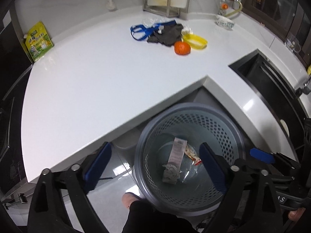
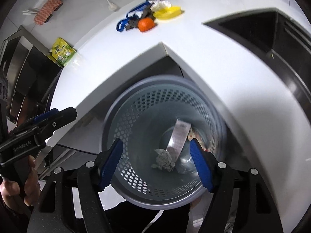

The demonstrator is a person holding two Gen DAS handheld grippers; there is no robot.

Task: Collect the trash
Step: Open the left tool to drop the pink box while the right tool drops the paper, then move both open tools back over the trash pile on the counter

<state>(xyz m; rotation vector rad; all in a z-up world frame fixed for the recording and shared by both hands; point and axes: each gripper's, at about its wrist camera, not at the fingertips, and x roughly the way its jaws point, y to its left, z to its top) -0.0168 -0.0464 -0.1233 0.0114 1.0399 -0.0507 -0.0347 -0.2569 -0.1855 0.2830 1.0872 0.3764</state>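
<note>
Left gripper (image 1: pixel 155 165): jaws apart and empty, poised above the mouth of the bin; judged to be in the posture of a drop, since nothing lies between the blue pads.
Right gripper (image 2: pixel 156 164): jaws likewise apart and empty, directly over the bin opening; its tip also shows at the right edge of the left wrist view.
Bin (image 1: pixel 229 136): grey perforated basket on the floor, tucked into the inside corner of the counter, so that both counter runs are within reach of it.
Trash in bin: a crumpled grey wad (image 1: pixel 171 172), a long printed wrapper (image 1: pixel 177 151) leaning on the wall, and a snack wrapper (image 1: pixel 192 154) beside it, all at the bottom.
Trash remaining: a pile well back on the counter, comprising a blue strap (image 1: pixel 140 32), a dark rag (image 1: pixel 167 35), a yellow piece (image 1: pixel 195 40) and an orange (image 1: pixel 182 48) touching its front edge.
Counter (image 1: pixel 97 89): white, glossy, L-shaped, otherwise mostly bare.
Room: kitchen, with a dark sink (image 1: pixel 258 71) on the right run, a yellow-green pouch (image 1: pixel 38 41) at the left end, a bowl (image 1: pixel 225 22) and a metal rack (image 1: pixel 160 2) against the back wall.
Progress: judged partial; the pile awaits collection.
</note>
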